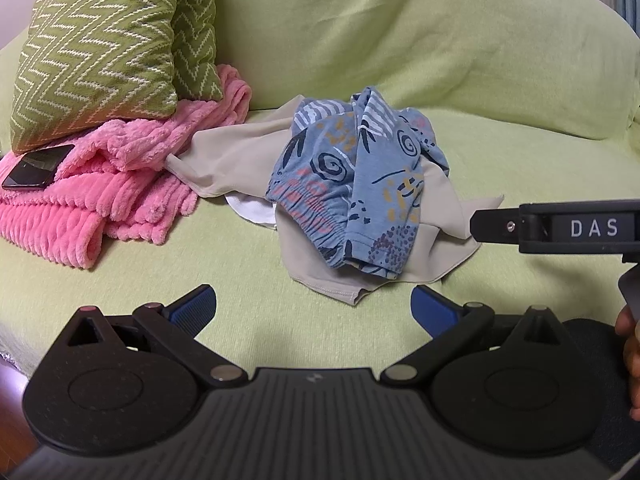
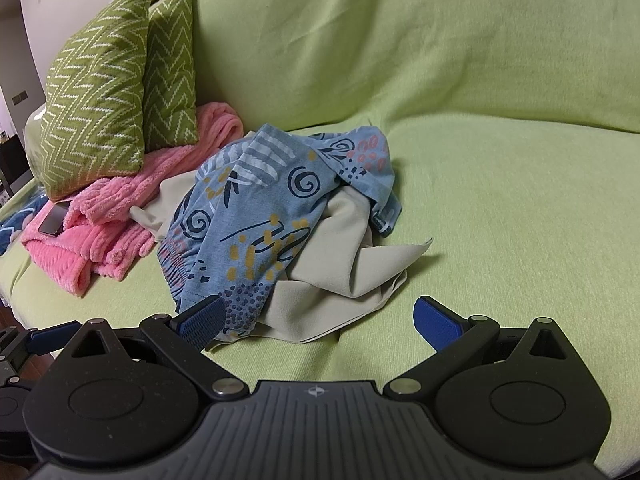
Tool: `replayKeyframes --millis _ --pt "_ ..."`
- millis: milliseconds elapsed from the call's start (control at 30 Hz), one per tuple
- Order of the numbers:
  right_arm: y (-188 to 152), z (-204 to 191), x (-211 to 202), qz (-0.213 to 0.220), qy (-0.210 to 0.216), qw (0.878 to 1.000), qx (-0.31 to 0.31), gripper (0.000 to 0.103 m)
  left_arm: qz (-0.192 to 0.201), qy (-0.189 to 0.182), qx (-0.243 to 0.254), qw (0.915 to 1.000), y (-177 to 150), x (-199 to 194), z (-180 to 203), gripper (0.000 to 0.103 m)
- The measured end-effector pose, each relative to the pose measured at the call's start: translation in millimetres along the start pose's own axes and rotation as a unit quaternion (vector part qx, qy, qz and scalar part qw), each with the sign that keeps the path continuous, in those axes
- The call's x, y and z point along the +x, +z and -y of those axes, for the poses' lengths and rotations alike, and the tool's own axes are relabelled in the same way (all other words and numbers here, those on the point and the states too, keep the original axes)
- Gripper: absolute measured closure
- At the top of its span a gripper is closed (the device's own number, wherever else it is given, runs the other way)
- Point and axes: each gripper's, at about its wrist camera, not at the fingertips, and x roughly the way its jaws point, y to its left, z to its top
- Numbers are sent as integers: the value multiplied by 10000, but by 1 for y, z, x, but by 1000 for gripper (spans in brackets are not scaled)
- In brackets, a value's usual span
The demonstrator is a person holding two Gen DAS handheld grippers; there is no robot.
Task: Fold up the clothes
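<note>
Lying crumpled mid-seat on the sofa [image 1: 400, 340], the blue patterned shorts [image 1: 352, 184] sit tangled on top of a beige garment [image 1: 236, 164], neither folded. Both the left gripper [image 1: 314, 304] and right gripper [image 2: 318, 318] stand wide open, holding nothing. Pinching the heap blindly could lift both garments together, or drag in the pink blanket [image 1: 120, 184] that the beige cloth touches. Only the left view shows a white piece [image 1: 252, 210] underneath; the right view alone shows the beige folds on the pile's right side.
</note>
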Motion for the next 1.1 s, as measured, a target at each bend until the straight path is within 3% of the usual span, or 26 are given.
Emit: replayKeyframes --millis 367,500,567,633,700,767,833,900,967,1100 --pt "0 2 0 -1 57 10000 13 0 90 -111 100 9998 0 0 0 1" --pt "2 2 -1 -77 284 9995 -67 0 359 -182 533 9978 3 1 -3 1" --pt "7 -3 -1 -151 388 9984 -382 0 476 -228 794 9954 5 4 -8 1" --pt "13 -19 -4 40 274 9910 -1313 0 489 -306 992 9934 6 9 -13 1" --pt "18 -37 -4 237 308 9704 -2383 3 502 -384 1189 9909 7 15 -19 2" --pt "20 -52 3 296 442 9391 -3394 21 514 -462 1386 9879 8 20 -25 12" --pt "16 -65 14 267 557 9076 -4153 35 526 -539 1581 9845 9 26 -31 35" --pt "10 -77 26 236 733 8715 -4843 35 474 -639 1584 9842 11 33 -39 48" --pt "3 -88 38 196 794 8389 -5381 35 439 -669 1503 9854 11 37 -46 50" --pt "-9 -105 58 36 975 8010 -5907 31 413 -600 1438 9869 13 45 -57 49"
